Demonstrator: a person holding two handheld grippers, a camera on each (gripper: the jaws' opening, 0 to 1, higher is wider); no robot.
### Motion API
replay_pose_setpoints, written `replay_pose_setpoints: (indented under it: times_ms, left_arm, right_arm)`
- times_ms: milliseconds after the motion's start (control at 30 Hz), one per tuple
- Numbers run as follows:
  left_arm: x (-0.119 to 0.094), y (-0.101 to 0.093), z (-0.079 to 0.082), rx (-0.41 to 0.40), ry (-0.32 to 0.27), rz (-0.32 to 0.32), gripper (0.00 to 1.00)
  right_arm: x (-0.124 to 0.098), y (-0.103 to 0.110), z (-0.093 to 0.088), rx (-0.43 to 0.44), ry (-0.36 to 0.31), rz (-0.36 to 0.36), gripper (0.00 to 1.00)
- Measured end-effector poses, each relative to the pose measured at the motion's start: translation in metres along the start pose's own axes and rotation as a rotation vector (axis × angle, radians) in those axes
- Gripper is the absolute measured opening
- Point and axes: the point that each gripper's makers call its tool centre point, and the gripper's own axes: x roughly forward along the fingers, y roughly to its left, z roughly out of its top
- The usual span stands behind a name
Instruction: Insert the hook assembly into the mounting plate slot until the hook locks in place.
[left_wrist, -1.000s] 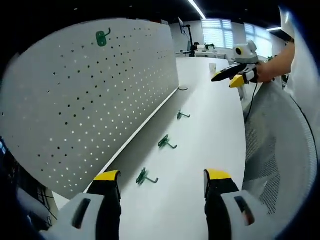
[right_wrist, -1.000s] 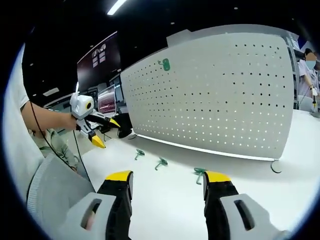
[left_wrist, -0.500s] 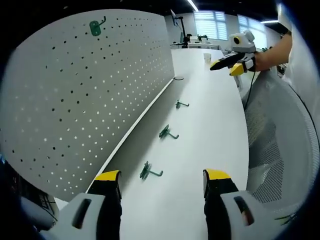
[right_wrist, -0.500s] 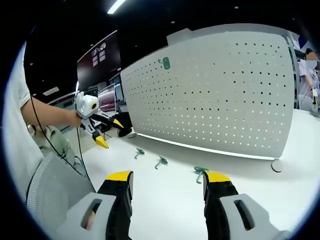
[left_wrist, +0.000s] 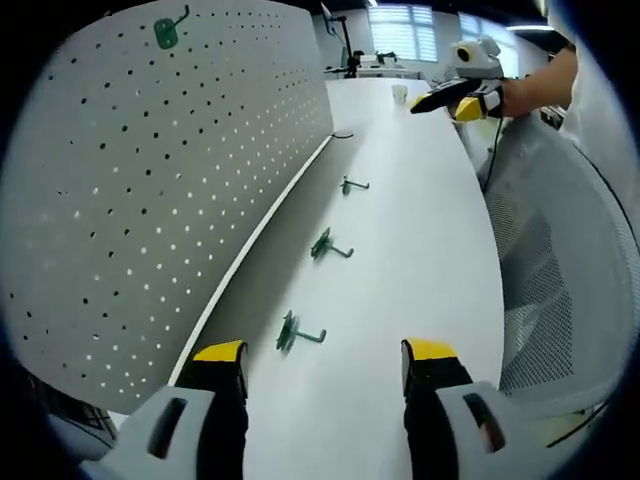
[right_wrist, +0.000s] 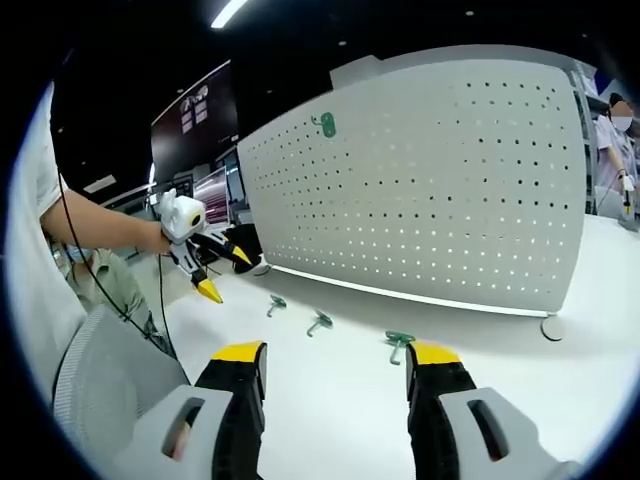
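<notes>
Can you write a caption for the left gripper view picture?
Open left gripper over a white table, three green hooks lying beside a pegboard.

Mesh chair back (left_wrist: 560, 270) beside white table (left_wrist: 430, 240); wall screen (right_wrist: 195, 112).

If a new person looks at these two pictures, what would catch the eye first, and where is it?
The large white perforated board standing upright on the white table draws the eye first, with one green hook already mounted near its top. Three loose green hooks lie in a row on the table along the board's foot. Both grippers are open and empty: the left gripper hovers past one end of the row, the right gripper beyond the other.
</notes>
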Motion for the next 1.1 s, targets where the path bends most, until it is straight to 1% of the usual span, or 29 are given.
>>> replay_pose_setpoints:
  times_ms: [100, 167, 300, 367, 533, 700, 833, 1000, 1100]
  left_arm:
    - [0.004, 0.001, -0.002, 0.02, 0.018, -0.014, 0.64]
    - [0.007, 0.001, -0.006, 0.044, 0.045, -0.028, 0.64]
    - [0.014, 0.004, -0.007, 0.054, 0.061, -0.043, 0.64]
    - [0.018, 0.006, -0.01, 0.069, 0.08, -0.05, 0.64]
    - [0.025, 0.01, -0.015, 0.075, 0.099, -0.064, 0.63]
    - [0.032, 0.011, -0.023, 0.099, 0.13, -0.085, 0.63]
    - [0.037, 0.015, -0.031, 0.122, 0.168, -0.105, 0.64]
    - [0.04, 0.022, -0.031, 0.147, 0.175, -0.114, 0.64]
    - [0.043, 0.027, -0.029, 0.143, 0.169, -0.116, 0.64]
  right_arm:
    - [0.0, 0.001, -0.001, -0.001, 0.002, 0.001, 0.54]
    - [0.001, 0.001, -0.001, 0.002, 0.003, 0.002, 0.54]
    - [0.001, 0.002, -0.001, 0.003, 0.005, 0.007, 0.54]
    - [0.001, 0.002, -0.002, -0.002, 0.009, 0.008, 0.54]
    - [0.001, 0.001, -0.002, 0.004, 0.012, 0.008, 0.54]
    - [0.001, 0.001, -0.003, 0.005, 0.015, 0.007, 0.54]
    - [0.0, 0.001, -0.003, 0.007, 0.014, 0.004, 0.54]
    - [0.001, 0.0, -0.004, 0.007, 0.018, 0.003, 0.54]
    - [0.0, -0.001, -0.004, 0.003, 0.021, 0.0, 0.53]
